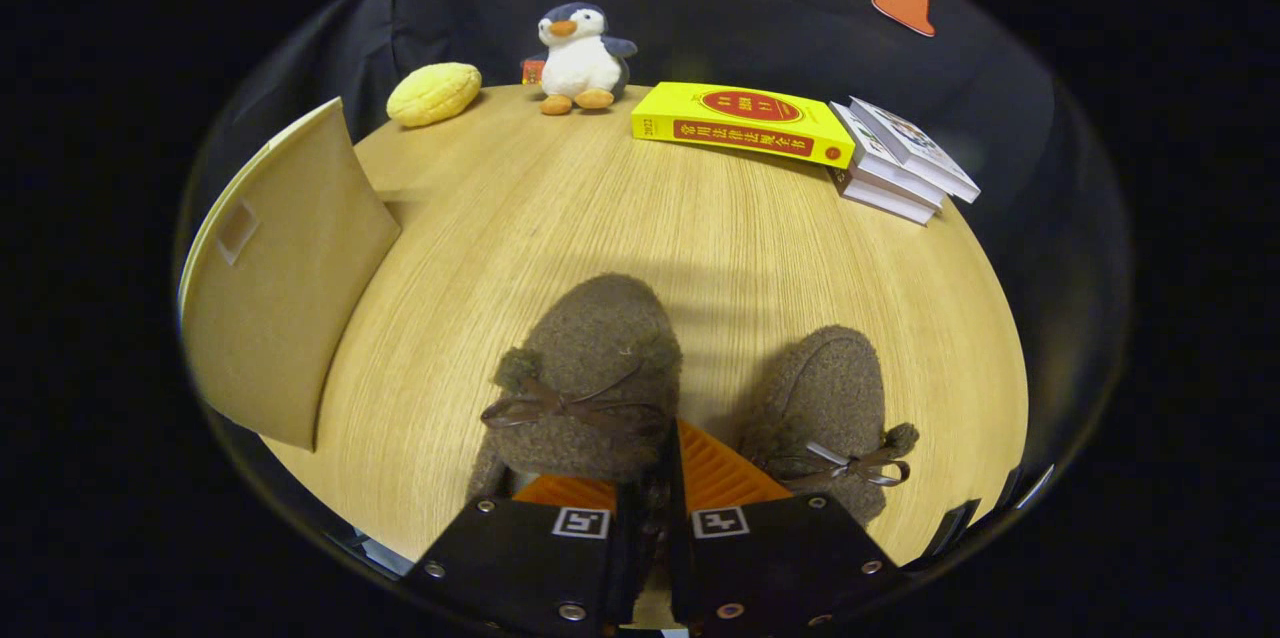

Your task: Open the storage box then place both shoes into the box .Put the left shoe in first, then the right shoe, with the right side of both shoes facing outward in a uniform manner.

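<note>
The left shoe (590, 373), a fuzzy brown slipper with a thin ribbon bow and a pom-pom, sits on the wooden tabletop (520, 218) right at the gripper (655, 478). The fingers are drawn close together, with only a narrow gap between them, and the inner edge of this shoe at its heel side sits in that gap; they appear to be clenched on that edge, though the contact itself is hidden behind the finger bodies, so a firm grip cannot be confirmed. The shoe's toe points away from the fingers, toward the far side of the tabletop.

The right shoe (830, 408), of the same kind with its own bow, lies just beside the first one, apart from it, its toe also pointing away.

The storage box (290, 288), a tan piece with a small rectangular cut-out, stands at the left side of the tabletop, well apart from both shoes; whether the visible panel is its lid or its wall is hard to tell.

Beyond the shoes, along the far edge, stand a yellow bun-like toy (434, 94), a plush penguin (578, 58), a yellow book (742, 123) lying flat, and a small stack of white books (900, 163) just beside it.
</note>
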The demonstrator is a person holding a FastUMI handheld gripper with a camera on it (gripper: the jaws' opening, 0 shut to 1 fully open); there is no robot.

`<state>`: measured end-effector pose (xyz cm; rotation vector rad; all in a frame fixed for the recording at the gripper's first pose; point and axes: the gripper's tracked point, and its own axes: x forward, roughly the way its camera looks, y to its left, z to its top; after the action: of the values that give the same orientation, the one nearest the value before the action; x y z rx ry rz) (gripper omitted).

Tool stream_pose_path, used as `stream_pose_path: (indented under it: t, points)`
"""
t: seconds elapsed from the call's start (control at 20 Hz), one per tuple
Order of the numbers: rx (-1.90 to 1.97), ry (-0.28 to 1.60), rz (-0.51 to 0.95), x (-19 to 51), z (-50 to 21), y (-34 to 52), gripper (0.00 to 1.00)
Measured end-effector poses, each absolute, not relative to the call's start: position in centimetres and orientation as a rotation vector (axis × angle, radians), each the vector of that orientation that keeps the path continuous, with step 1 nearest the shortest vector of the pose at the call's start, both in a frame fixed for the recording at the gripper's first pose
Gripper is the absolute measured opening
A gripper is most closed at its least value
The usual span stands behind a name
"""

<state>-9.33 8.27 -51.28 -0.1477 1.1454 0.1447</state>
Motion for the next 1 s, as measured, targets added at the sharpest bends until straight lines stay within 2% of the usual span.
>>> stream_pose_path:
  t: [0.1, 0.2, 0.55, 1.0]
  points:
    - [-0.094, 1.169, 0.132, -9.5, -51.1, 8.5, 0.06]
    - [-0.057, 1.188, 0.128, -9.7, -50.2, 8.6, 0.03]
    - [-0.006, 1.133, 0.171, -9.0, -41.9, 12.4, 0.02]
    - [-0.013, 1.012, 0.327, -6.1, -30.9, 24.5, 0.03]
